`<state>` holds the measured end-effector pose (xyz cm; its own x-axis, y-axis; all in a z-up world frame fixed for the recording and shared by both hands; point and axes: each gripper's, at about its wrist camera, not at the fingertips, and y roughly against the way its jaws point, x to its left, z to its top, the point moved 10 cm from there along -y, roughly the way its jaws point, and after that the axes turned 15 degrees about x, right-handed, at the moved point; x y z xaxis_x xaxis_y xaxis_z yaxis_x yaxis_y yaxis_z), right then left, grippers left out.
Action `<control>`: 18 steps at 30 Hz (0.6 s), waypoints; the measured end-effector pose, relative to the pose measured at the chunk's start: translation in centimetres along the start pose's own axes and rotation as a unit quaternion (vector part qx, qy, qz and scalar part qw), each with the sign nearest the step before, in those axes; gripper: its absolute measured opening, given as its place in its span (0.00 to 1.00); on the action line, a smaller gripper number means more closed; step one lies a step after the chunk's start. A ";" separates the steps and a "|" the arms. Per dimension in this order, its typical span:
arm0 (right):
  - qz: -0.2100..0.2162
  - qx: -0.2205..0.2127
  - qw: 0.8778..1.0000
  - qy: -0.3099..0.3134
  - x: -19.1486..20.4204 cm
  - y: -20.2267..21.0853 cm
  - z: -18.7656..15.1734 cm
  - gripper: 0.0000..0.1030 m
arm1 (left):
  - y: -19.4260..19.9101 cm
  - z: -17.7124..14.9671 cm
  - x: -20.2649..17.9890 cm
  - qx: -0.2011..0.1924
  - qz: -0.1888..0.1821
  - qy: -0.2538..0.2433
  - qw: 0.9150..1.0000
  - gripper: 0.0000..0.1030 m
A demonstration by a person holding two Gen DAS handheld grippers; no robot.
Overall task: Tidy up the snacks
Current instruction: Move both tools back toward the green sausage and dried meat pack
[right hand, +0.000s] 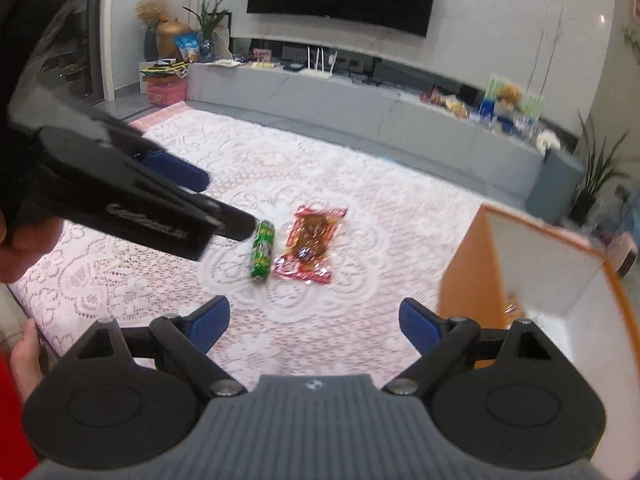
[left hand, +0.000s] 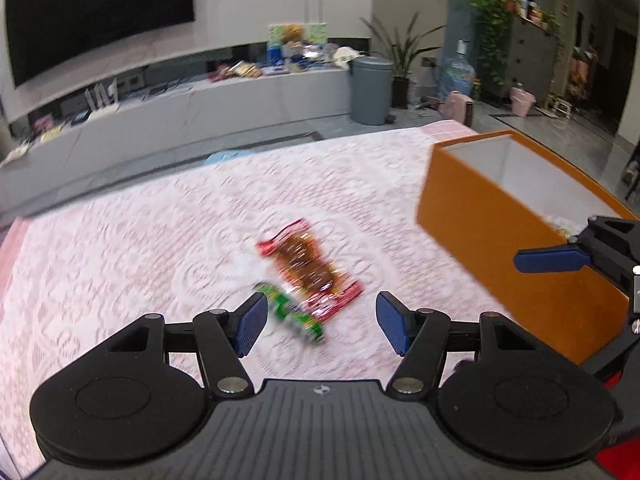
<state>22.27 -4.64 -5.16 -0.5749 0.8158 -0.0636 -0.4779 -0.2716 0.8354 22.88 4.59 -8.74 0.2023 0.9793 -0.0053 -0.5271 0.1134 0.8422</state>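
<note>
Hovering over two snacks, both grippers empty.
Left gripper (left hand: 318,322) and right gripper (right hand: 314,326) gape wide above green roll (right hand: 262,250), red packet (right hand: 310,244); orange box (left hand: 480,232) beside.

Ahead of my left gripper (left hand: 318,322), blue-padded and black, lie a green snack tube (left hand: 294,312) and a red-brown snack packet (left hand: 310,268) on pink-white lace cloth (left hand: 140,232); beside it, an orange box (left hand: 492,248), white inside.

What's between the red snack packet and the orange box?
Nothing, just bare pink lace cloth between the red snack packet and the orange box, seen in both wrist views.
</note>
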 end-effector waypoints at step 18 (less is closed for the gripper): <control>-0.028 0.055 0.995 -0.082 -1.9 -9.6 2.3 0.70 | -6.4 -1.0 4.5 0.043 -0.071 0.100 0.991 0.61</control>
<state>29.51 -2.42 -11.79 -0.4298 0.9024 -0.0294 -0.4257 -0.1738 0.8880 26.38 8.46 -14.70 0.0963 0.9691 -0.2271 -0.4305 0.2463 0.8683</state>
